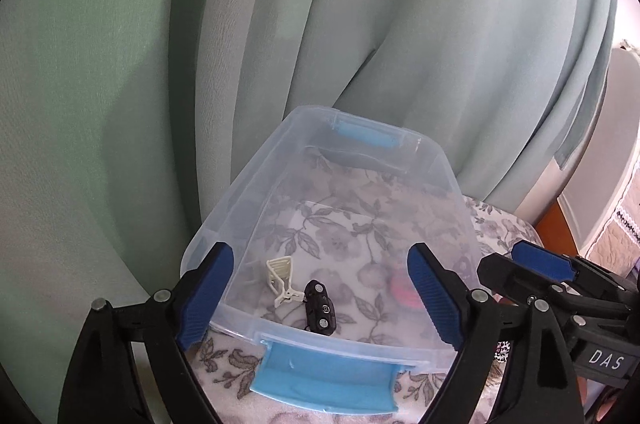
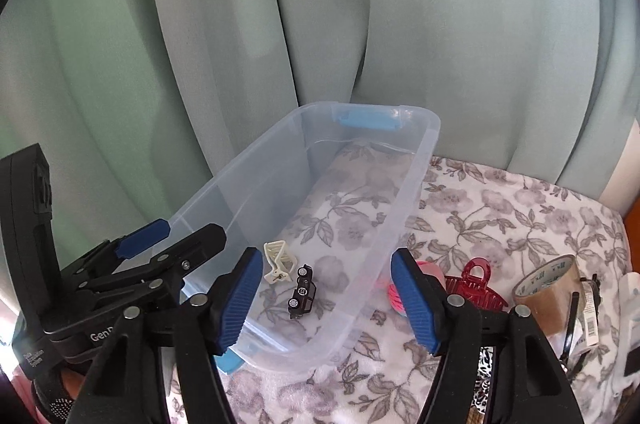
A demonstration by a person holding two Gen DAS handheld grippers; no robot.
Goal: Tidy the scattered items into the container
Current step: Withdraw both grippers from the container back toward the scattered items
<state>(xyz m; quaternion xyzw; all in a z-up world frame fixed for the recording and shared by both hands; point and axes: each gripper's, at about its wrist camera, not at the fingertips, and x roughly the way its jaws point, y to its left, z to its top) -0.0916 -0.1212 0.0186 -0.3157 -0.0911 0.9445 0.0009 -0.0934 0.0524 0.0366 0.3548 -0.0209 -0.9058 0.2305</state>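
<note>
A clear plastic bin (image 1: 248,180) with blue handles stands on a floral blanket. A cream hair clip (image 1: 282,282) and a black toy car (image 1: 319,307) lie on its floor near the front wall. My left gripper (image 1: 320,250) hangs open over that near end, with nothing between its pads. The right gripper (image 2: 326,256) is open and empty too, straddling the bin's (image 2: 424,160) right wall beside the clip (image 2: 277,261) and car (image 2: 303,291). Outside the bin lie a pink item (image 2: 434,270), half hidden by my finger, a red claw clip (image 2: 476,288) and a brown tape roll (image 2: 548,288).
Green curtains (image 2: 320,24) hang close behind the bin. The floral blanket (image 2: 500,216) stretches to the right, ending at a wooden edge (image 2: 632,224). More small things (image 2: 588,312) crowd the far right. The left gripper (image 2: 180,234) sits close on the right gripper's left.
</note>
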